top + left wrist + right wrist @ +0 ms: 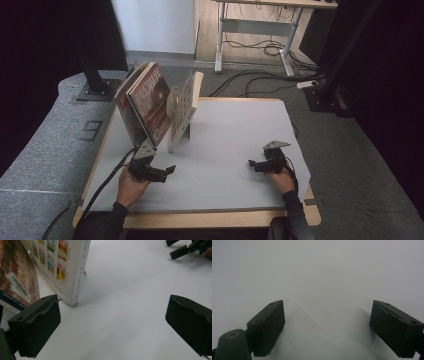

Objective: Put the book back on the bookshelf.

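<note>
Jaws of the left gripper [112, 327] gape empty, white book's [72, 270] bottom corner just ahead-left; right gripper [327, 327] likewise wide, bare table [319, 272] ahead.

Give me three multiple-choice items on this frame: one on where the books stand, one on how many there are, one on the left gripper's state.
1. Where on the table do the books stand?
A. far left part
B. near right corner
C. dead centre

2. How many books stand there?
A. one
B. two
C. four

3. How are the left gripper's jaws?
A. shut on a book
B. shut on nothing
C. open, nothing between them

Key: 1 A, the red book and the white book lean together at the far left in the high view. 2 B, only those two show. 3 C, the left gripper view shows both jaws wide apart over bare table, short of the white book.
</note>
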